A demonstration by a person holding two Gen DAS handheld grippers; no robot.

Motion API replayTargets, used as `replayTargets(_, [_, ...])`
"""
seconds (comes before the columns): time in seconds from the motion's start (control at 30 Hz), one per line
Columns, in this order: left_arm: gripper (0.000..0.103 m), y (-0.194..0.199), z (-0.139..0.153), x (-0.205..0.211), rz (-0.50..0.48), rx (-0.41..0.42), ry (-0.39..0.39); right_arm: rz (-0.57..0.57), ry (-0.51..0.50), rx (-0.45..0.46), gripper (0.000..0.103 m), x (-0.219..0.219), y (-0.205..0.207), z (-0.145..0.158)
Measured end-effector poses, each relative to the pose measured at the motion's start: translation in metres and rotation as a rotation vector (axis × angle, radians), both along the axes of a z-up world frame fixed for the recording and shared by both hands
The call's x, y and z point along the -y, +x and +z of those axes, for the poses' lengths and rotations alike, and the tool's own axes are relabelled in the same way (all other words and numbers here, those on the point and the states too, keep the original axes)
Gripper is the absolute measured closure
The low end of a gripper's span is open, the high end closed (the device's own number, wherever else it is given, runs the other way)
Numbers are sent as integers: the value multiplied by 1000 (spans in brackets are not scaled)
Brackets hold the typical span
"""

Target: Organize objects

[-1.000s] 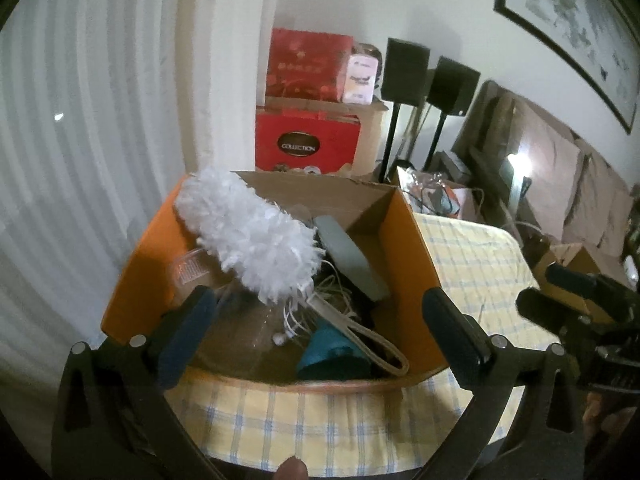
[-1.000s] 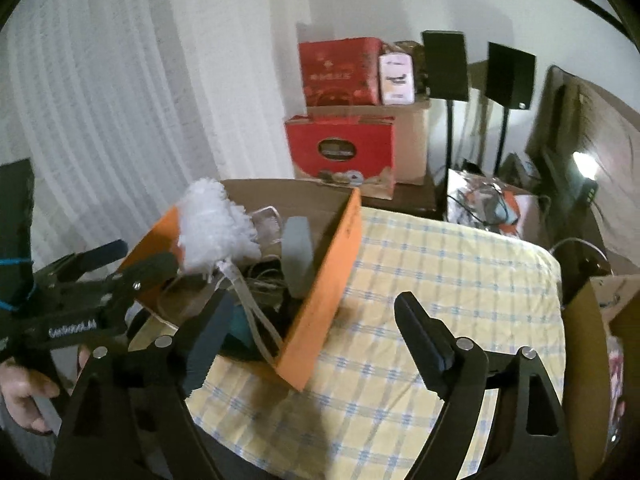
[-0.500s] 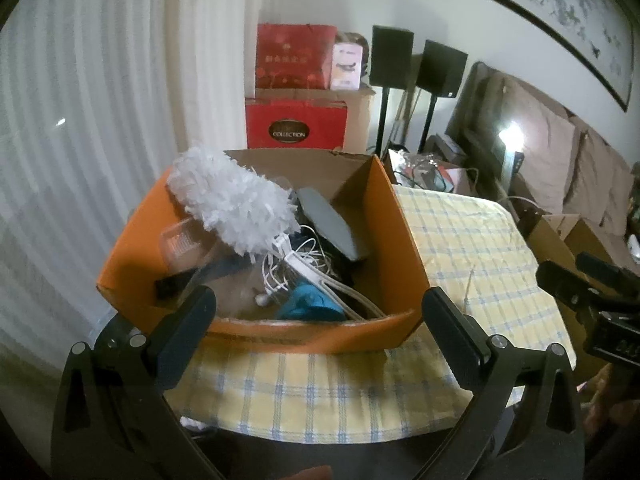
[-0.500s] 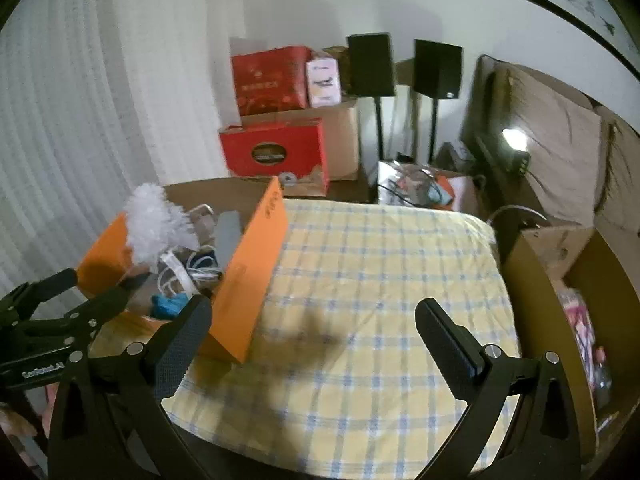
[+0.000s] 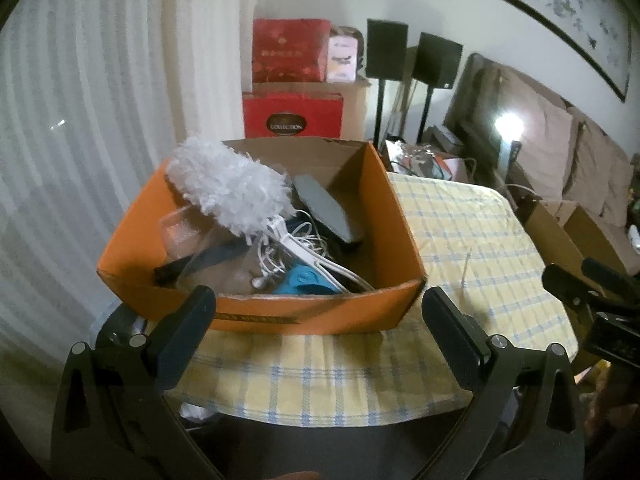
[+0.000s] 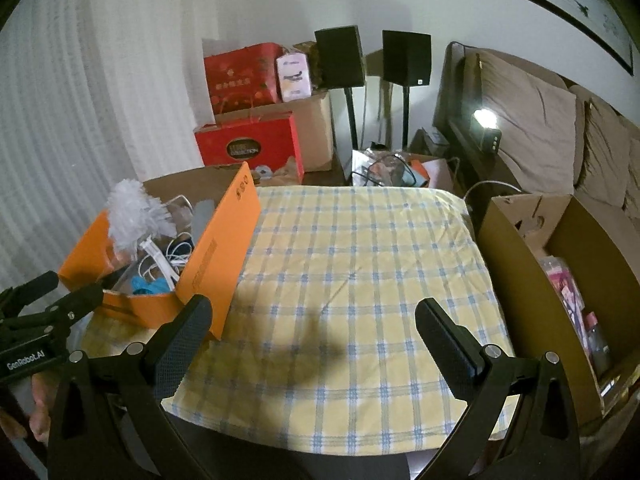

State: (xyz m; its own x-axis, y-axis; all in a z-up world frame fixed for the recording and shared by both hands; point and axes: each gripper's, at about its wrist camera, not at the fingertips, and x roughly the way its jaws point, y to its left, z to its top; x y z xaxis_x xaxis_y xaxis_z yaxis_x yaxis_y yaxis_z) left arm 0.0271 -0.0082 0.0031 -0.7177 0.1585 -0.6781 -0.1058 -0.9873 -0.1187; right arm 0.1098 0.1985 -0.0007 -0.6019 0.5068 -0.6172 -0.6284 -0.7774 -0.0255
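Orange cardboard box (image 5: pixel 320 314): being kept at the left end of the checked tablecloth (image 6: pixel 360 280), open-topped.

Contents being held in the box: white fluffy duster (image 5: pixel 232 188), leaning over the far-left rim; grey flat oblong piece (image 5: pixel 324 206), propped against the right wall; white cables (image 5: pixel 276 256); a teal item (image 5: pixel 304 282) at the near wall.

Left gripper (image 5: pixel 318 316): being held spread wide just before the box's near wall, nothing gripped.

Right gripper (image 6: pixel 312 326): jaws just opened to full spread, being held over bare cloth right of the box, nothing between them.

Brown carton (image 6: pixel 516 248): being kept well right of the box, past the table edge. Red gift boxes (image 6: pixel 248 148) and two black speakers (image 6: pixel 340 56): being stored behind the box.
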Motion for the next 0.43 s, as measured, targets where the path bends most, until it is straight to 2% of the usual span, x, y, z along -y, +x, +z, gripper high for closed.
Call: replayTargets(0.43, [0,4,-2,-11,-29,5,-2,-25,14,13,0,0,5,1])
